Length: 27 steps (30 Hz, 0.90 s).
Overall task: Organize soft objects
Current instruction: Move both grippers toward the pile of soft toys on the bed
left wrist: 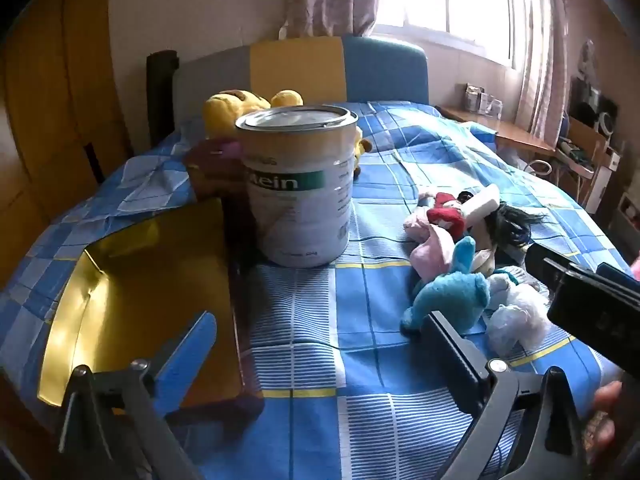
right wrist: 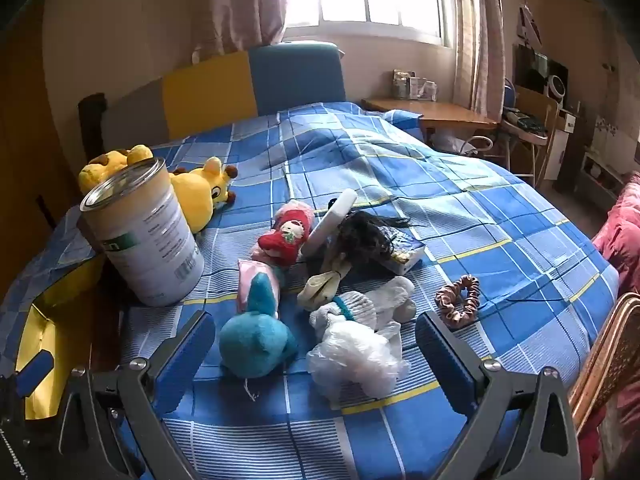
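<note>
White tin [left wrist: 300, 188], green "tein" label.

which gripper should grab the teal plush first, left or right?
Right, probably. The right gripper is open and faces the teal plush, which lies just ahead near its left finger. The left gripper, also open, points at the tin can, with the plush off to its right.

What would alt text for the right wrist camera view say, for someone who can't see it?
The open right gripper hovers over a pile of small soft items on a blue plaid bedspread: a teal plush, a crumpled plastic bag and a pink scrunchie. A white tin can stands at left before a yellow plush.
</note>
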Each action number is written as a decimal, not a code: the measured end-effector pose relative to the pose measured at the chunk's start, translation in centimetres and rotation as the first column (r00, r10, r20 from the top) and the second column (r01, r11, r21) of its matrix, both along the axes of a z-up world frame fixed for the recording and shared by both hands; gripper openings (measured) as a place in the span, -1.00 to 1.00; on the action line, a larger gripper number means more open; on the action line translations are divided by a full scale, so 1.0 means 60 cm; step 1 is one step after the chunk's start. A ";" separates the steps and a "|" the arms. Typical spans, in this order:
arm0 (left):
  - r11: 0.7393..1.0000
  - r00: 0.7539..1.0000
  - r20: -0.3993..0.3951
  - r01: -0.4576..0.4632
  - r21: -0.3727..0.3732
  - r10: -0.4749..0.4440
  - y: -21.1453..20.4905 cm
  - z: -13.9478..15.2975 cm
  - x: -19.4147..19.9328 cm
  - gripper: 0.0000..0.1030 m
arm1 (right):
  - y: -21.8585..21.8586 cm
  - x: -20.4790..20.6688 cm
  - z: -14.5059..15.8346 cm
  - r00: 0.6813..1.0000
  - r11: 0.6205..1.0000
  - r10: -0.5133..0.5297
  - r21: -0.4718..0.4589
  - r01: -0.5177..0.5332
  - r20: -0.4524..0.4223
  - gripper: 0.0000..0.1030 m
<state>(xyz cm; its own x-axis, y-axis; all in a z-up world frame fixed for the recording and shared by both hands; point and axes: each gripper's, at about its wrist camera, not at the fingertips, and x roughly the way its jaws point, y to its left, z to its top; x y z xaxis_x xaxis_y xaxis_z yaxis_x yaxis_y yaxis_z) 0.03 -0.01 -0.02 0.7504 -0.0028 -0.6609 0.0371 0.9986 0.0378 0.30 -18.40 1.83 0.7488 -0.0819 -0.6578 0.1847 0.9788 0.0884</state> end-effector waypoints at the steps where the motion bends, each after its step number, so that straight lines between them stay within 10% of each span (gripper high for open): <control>1: 1.000 1.000 -0.002 0.002 -0.001 -0.002 0.000 0.000 0.001 0.99 | 0.002 -0.001 0.001 1.000 1.000 -0.002 -0.004 0.002 -0.003 0.98; 27: 1.000 0.999 0.036 -0.022 -0.012 0.022 0.029 0.014 -0.021 0.99 | 0.019 0.000 0.026 0.999 0.999 0.029 -0.042 -0.027 0.035 0.98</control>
<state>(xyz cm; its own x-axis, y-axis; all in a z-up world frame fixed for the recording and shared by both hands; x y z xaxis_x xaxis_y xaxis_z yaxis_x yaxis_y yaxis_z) -1.21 1.70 0.84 0.7739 0.0065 -0.6333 0.0138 0.9995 0.0272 0.29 -17.25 3.40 0.7741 -0.0875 -0.6270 0.1547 0.9865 0.0533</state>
